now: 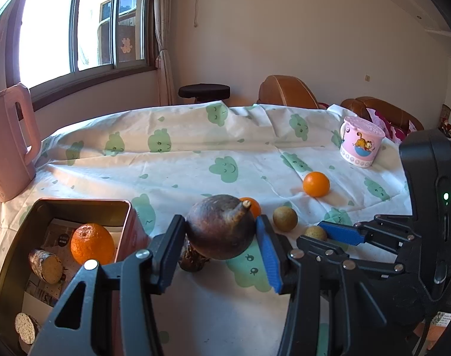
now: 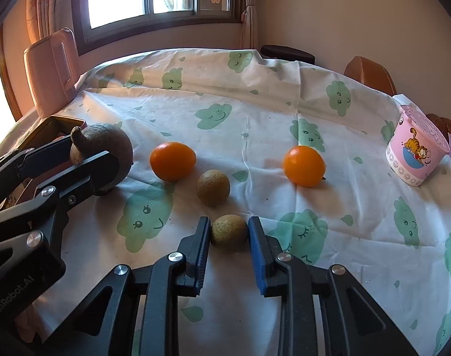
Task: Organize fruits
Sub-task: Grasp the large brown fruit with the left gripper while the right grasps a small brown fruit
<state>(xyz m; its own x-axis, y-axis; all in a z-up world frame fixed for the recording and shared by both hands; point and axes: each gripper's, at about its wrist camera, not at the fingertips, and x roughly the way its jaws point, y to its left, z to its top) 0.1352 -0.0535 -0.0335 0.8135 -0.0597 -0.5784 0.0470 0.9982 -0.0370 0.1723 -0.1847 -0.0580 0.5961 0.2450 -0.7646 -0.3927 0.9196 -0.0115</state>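
My left gripper (image 1: pixel 221 238) is shut on a dark brown round fruit with a stem (image 1: pixel 216 228), held just above the cloth beside the right wall of a metal tin (image 1: pixel 127 207). In the tin lie an orange (image 1: pixel 91 247) and cut brown stalk pieces (image 1: pixel 45 267). My right gripper (image 2: pixel 229 234) is shut on a small yellow-green fruit (image 2: pixel 229 230) that rests on the cloth, a pad pressed to each side. A second small fruit (image 2: pixel 213 187) and two oranges (image 2: pixel 172 161) (image 2: pixel 304 165) lie beyond it. The left gripper (image 2: pixel 94 152) with the brown fruit (image 2: pixel 115 139) shows at the left.
A pink lidded cup (image 2: pixel 415 148) stands at the right of the table. A pink kettle (image 1: pixel 8 145) stands at the far left behind the tin. A dark brown lump (image 1: pixel 192 259) lies on the cloth under the held fruit. Chairs stand past the far edge.
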